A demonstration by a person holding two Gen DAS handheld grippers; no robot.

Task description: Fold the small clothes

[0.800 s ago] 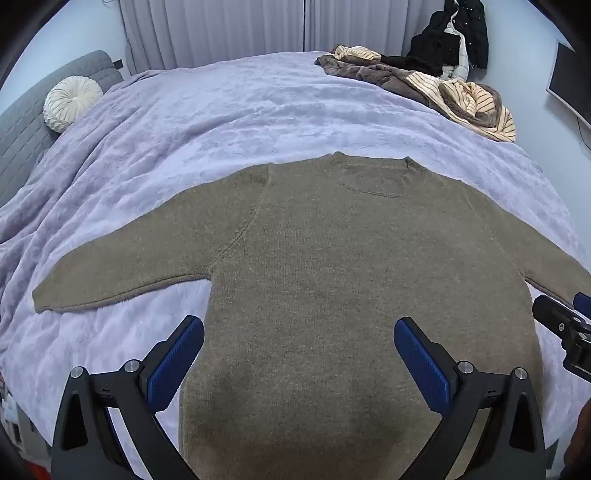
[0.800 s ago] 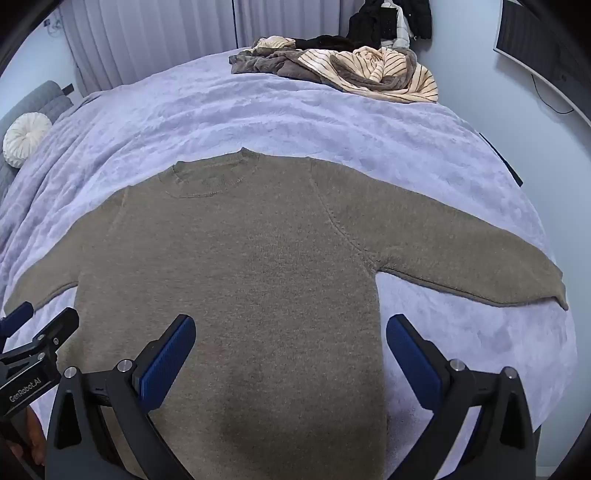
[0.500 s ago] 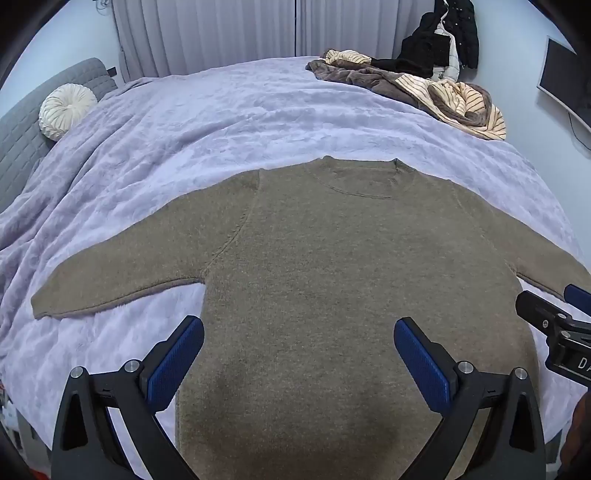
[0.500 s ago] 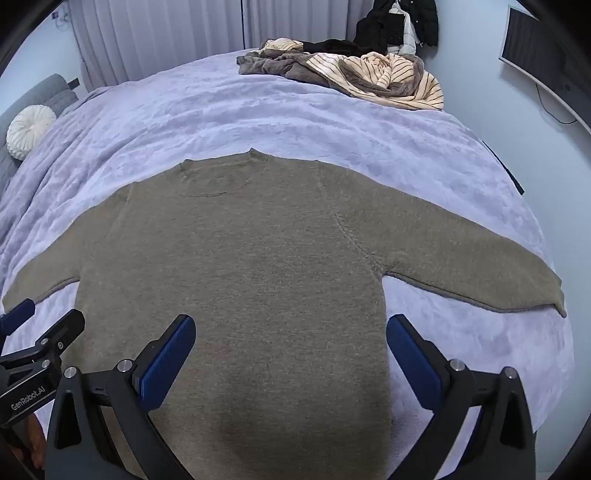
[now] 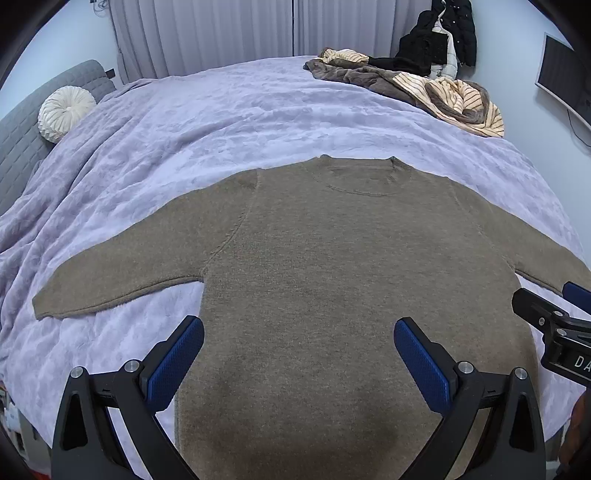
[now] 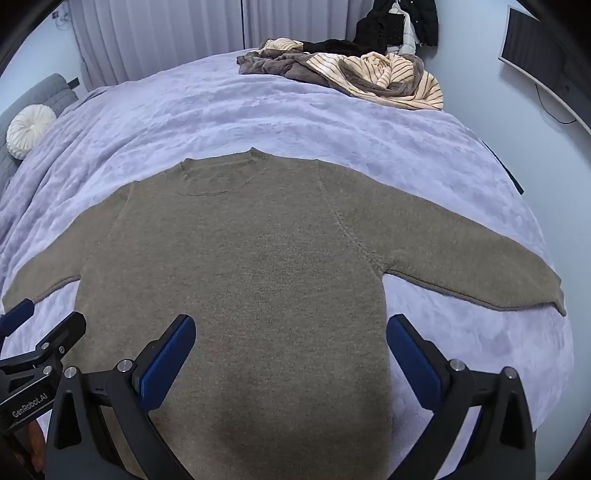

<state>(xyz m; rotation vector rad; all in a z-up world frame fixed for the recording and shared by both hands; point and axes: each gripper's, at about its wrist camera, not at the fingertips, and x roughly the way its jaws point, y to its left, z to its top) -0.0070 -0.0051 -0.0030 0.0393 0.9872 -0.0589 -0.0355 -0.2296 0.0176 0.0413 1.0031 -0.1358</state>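
An olive-brown knit sweater (image 5: 325,280) lies flat and face-up on a bed covered by a lilac plush blanket (image 5: 229,122), its round neckline toward the top of the frame and both sleeves spread out to the sides. In the left wrist view the garment fills the centre and lower half of the frame, with 1 sleeve reaching to the left edge and its cuff resting on the blanket. The left gripper (image 5: 299,339) hovers above the lower part of the sweater's body, its blue-padded jaws spread wide apart with nothing between them. The right gripper (image 6: 291,338) hangs over the same part of the garment in its own view, jaws likewise wide open and empty, while the other sleeve stretches toward the right edge of that frame. Each tool's black frame shows at the side edge of the other's view.

At the upper right of both frames a heap of clothes (image 5: 424,92), brown and cream-striped, sits at the far side of the bed, well apart from the sweater. A round white cushion (image 5: 66,112) rests against a grey padded headboard (image 5: 22,136) at the upper left. Pale curtains (image 5: 229,33) hang behind the bed, dark jackets (image 5: 443,37) hang near the wall, and a dark screen (image 6: 535,55) is mounted at the far right.
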